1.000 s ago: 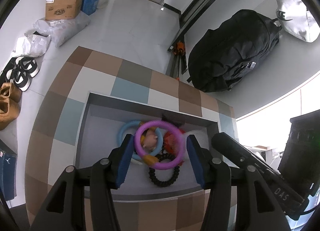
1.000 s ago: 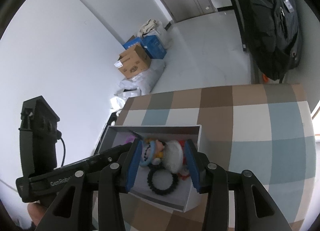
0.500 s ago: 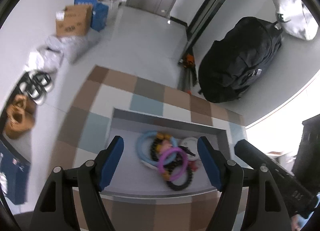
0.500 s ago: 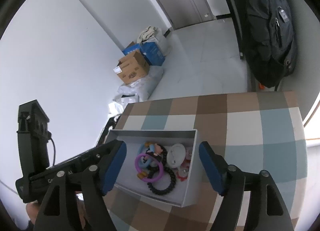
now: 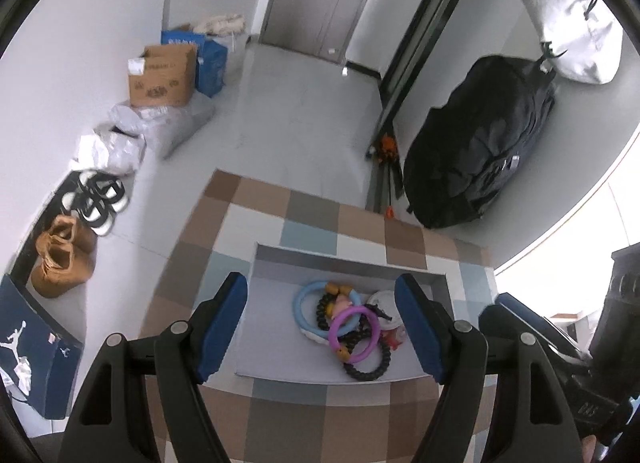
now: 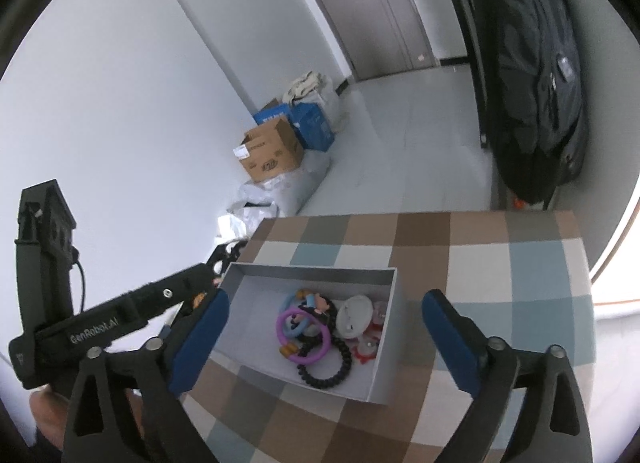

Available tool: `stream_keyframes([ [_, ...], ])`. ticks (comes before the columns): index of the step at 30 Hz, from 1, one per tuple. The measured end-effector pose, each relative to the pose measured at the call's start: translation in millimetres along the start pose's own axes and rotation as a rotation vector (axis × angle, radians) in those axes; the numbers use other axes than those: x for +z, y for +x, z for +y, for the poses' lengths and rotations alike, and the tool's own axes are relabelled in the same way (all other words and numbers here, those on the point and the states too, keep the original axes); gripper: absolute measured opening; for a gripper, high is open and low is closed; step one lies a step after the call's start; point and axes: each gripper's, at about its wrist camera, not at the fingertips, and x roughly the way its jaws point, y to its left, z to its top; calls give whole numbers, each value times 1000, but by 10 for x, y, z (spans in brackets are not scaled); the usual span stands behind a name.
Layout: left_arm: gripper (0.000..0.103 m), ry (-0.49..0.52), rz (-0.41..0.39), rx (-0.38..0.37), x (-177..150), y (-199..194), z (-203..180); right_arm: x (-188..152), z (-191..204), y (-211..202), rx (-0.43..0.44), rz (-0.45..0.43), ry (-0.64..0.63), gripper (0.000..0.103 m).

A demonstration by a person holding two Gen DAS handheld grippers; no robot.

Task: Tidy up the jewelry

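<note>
Purple plastic ring (image 5: 354, 333) is seen lying flat atop the jewelry heap in the grey cardboard box (image 5: 276, 347), ahead of and below both empty grippers, the left gripper (image 5: 320, 327) spread, the right gripper (image 6: 322, 339) opening.

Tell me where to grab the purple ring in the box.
Take the purple ring from above, on its near arc over the black bead bracelet. It lies flat atop the pile, so one finger goes inside the loop and one outside.
</note>
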Motion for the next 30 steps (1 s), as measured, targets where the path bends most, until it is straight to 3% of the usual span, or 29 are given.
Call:
stream_keyframes([
  [3,82,12,-43,21,-21,-86,-14,-26,20,-90,-4,-36,-15,103],
  [9,82,38,-119,33,-109,-317,-27,-89,115,-301,9,-96,-44,103],
  [16,82,73,-214,56,-208,-546,-70,-251,353,-633,-14,-189,-169,103],
  [18,82,89,-261,133,-261,-616,-90,-296,375,-689,-10,-203,-182,103],
  [20,82,109,-302,164,-310,-681,-116,-333,386,-748,0,-210,-187,103],
  [23,82,127,-339,158,-382,-760,-141,-414,346,-866,6,-248,-191,103],
  [30,82,133,-339,136,-644,-723,-104,-647,174,-937,-24,-291,-168,103],
])
